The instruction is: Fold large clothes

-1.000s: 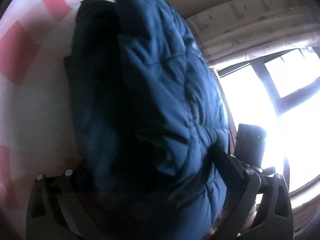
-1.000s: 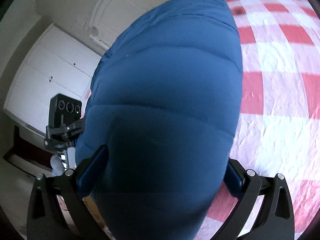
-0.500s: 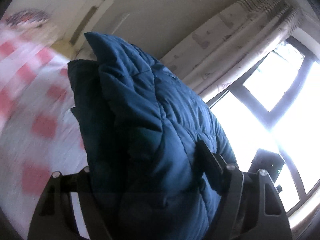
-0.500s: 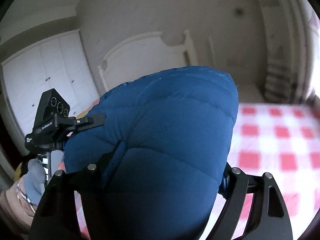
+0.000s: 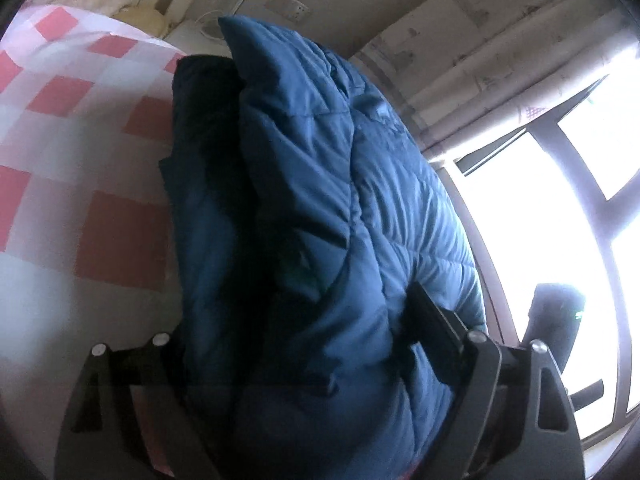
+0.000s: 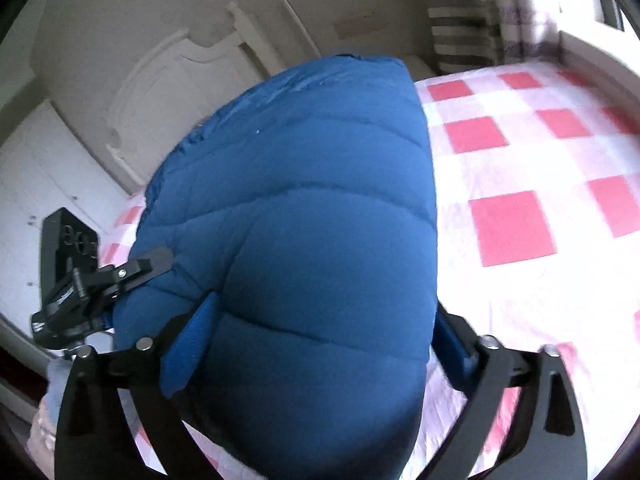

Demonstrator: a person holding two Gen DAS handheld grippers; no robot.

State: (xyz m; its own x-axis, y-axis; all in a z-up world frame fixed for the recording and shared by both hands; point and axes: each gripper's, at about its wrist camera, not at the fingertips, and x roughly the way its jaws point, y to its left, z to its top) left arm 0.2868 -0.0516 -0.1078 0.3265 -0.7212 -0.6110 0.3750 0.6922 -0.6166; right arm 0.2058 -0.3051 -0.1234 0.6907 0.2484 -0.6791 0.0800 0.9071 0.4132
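Blue jacket [image 5: 320, 208] fills both views, bulging between wide-set jaws that have just opened further; left gripper [image 5: 296, 344] and right gripper [image 6: 320, 332] both clamp its padding. Checked bedsheet [image 6: 520, 184] lies beneath.

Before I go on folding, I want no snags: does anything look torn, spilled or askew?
Nothing stands out. The blue jacket is bunched thick between both hand-held grippers, left and right, with no tear showing. The checked sheet looks clean and flat.
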